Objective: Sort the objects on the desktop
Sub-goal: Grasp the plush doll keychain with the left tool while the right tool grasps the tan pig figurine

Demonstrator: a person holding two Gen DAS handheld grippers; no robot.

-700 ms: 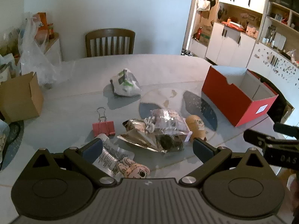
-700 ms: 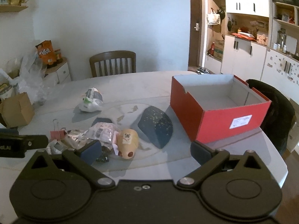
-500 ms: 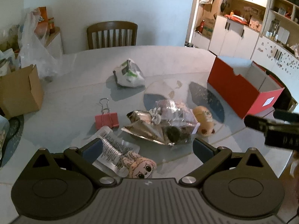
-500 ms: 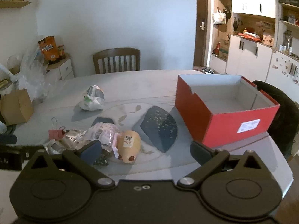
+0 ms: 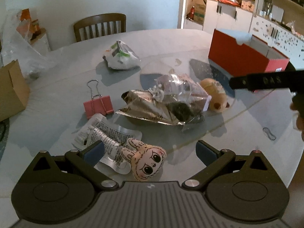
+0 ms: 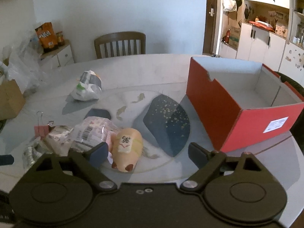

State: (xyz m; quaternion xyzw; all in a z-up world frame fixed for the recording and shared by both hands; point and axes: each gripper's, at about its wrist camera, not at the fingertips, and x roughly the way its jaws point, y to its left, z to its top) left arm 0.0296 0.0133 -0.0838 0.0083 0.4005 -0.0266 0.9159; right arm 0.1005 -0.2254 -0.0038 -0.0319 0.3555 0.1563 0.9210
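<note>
Both tools hover with jaws spread wide and empty above a cluttered surface (image 5: 57, 98). Left tool (image 5: 150, 150) hangs over a bunny-faced plush (image 5: 146, 162), which lies between its fingers without touching them, ears pointing up-left toward a printed packet (image 5: 106, 136). Right tool (image 6: 148, 152) frames a tan pig toy (image 6: 127, 149), its long axis running toward the camera, snout nearest. A pink binder clip (image 5: 98, 105) lies flat, handles pointing away. The red box (image 6: 228, 117) stands open at right.
</note>
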